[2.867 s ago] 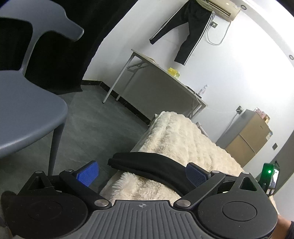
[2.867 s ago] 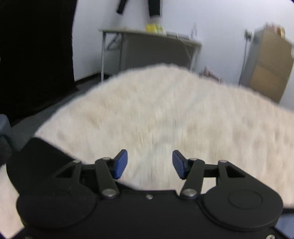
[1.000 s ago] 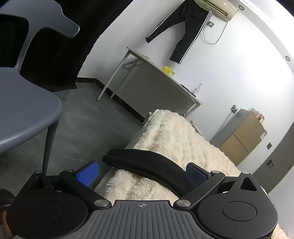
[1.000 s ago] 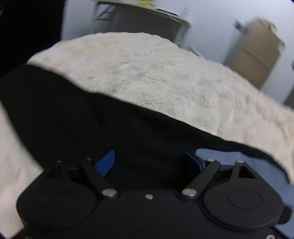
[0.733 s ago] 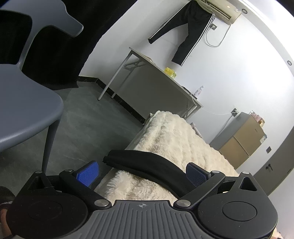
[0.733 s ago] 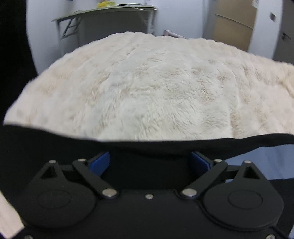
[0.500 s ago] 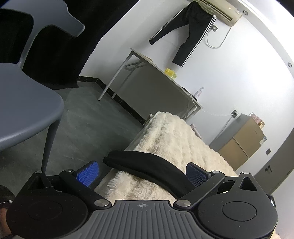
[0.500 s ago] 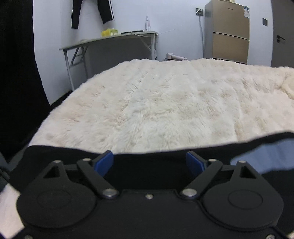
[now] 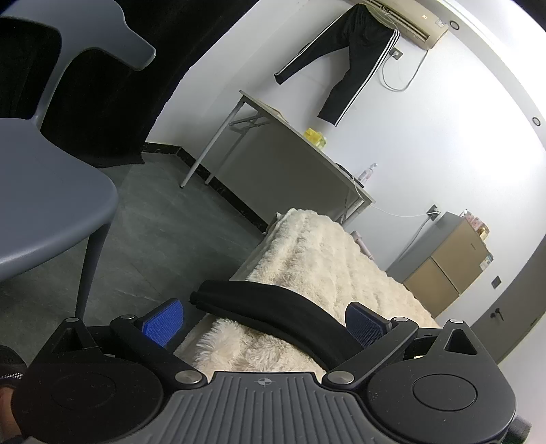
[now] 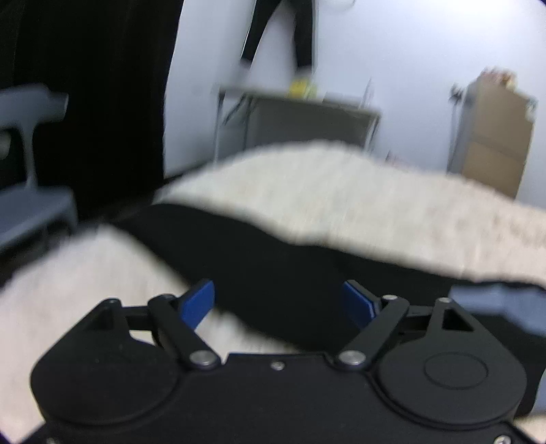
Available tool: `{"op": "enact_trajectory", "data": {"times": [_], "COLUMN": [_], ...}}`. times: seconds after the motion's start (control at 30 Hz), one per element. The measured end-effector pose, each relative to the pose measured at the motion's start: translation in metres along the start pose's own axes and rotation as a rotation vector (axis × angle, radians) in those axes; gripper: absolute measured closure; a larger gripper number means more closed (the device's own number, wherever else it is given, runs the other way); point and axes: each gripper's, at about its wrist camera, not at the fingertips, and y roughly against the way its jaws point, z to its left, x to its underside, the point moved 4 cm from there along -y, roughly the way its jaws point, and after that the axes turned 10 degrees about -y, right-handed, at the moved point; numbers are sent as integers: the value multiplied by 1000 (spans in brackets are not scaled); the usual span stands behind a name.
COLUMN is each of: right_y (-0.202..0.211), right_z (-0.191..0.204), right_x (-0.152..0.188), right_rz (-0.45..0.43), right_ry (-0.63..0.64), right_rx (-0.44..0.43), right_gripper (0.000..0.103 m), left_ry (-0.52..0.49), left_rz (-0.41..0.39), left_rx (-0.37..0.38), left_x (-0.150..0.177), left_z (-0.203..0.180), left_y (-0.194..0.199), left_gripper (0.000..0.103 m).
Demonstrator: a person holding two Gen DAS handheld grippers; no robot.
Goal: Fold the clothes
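While the right tongs (image 10: 278,302) are swinging back, jaws widening and empty, the black garment (image 10: 273,259) is lying folded on the bed (image 10: 341,191) just ahead; left tongs (image 9: 264,322) idling apart beside it — fold likely released.

Grippers: two, left gripper (image 9: 262,316), right gripper (image 10: 278,300), two blue pads each.
Black garment (image 9: 273,307) on blanket: one, centre frame.
Cream blanket (image 9: 324,252): one.
Grey chair (image 9: 44,191): one, left.
Desk (image 9: 290,153): one, upper centre.
Black trousers (image 9: 355,51) on wall: one pair, top.
Air conditioner (image 9: 409,20): one, top right.
Fridge (image 9: 447,263): one, right.
Yellow box (image 9: 315,136) on desk: one.
Bottle (image 9: 367,172): one.
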Motion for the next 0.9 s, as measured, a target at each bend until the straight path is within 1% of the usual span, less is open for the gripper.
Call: {"op": "enact_trajectory", "data": {"times": [0.03,0.1,0.17,0.27,0.3,0.33,0.4,0.43,0.5,0.57,0.63,0.67,0.73,0.83,0.9], "right_y": [-10,-30,-40,-46,-48,-47,-42,-41,-40,-39,-33,-33,-23,-11,6], "right_z": [-2,-11,-16,-18,-22,-29,-35,-35,-30,-30,-30,-29,-30,-34,-45], "right_x": [-5,-8,-4,21,35,47,56,59,60,61,58,57,58,54,44], "right_rz": [4,33,56,129,168,181,151,143,147,168,221,229,260,272,218], "right_ry": [5,0,1,19,-16,-69,-107,-103,-82,-63,-13,0,65,133,96], "right_rx": [33,81,89,77,66,56,33,30,39,45,57,57,40,-9,-34], "right_gripper": [11,11,11,12,11,11,10,9,8,8,8,8,8,8,9], "left_ry": [1,4,8,18,21,24,26,24,18,21,26,26,18,-5,-17], "left_rz": [-1,-2,-5,-9,-9,-8,-4,-3,-5,-6,0,6,24,34,33], "left_rx": [0,0,-1,-2,-2,-2,-1,0,5,8,10,11,12,11,8], "left_x": [0,-1,-2,-2,-2,-3,-3,-2,-2,-2,0,1,4,7,8], "left_z": [0,1,3,4,4,5,5,5,4,3,2,1,-1,-6,-9], "left_y": [0,-2,-2,-1,-1,-1,-3,-2,-2,-1,0,1,-1,-2,-1], "left_gripper": [3,3,3,3,3,3,3,3,3,2,2,2,2,2,2]}}
